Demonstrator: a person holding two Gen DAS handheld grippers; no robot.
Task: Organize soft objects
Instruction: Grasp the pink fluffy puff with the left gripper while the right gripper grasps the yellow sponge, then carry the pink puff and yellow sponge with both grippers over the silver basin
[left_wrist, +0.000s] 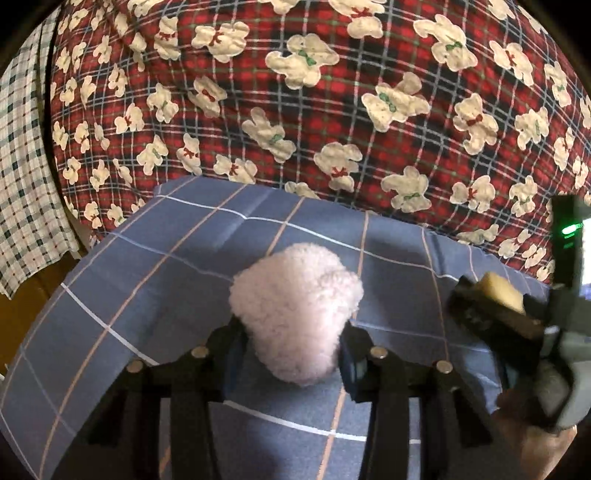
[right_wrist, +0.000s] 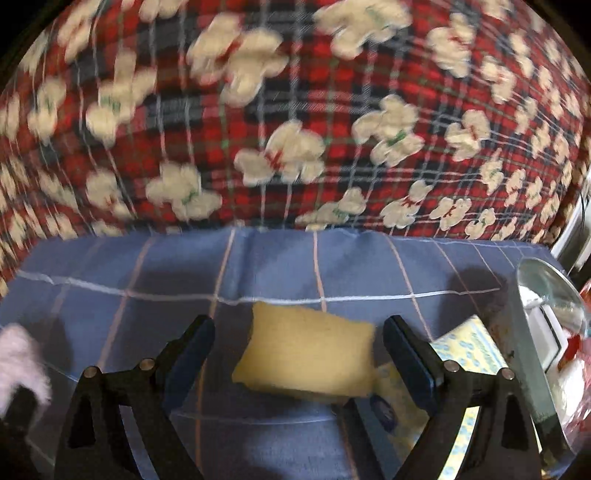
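Being squeezed between the left gripper (left_wrist: 291, 356) jaws above the blue checked cloth (left_wrist: 155, 258), the pink fluffy toy (left_wrist: 295, 310) is partly hidden; the right gripper (right_wrist: 299, 343) is being held wide open around the blurred yellow cushion (right_wrist: 306, 350), untouched.

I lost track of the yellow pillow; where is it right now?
In the right wrist view, the small yellow pillow sits between the open right gripper's fingers, over the blue checked cloth, with a patterned packet on its right.
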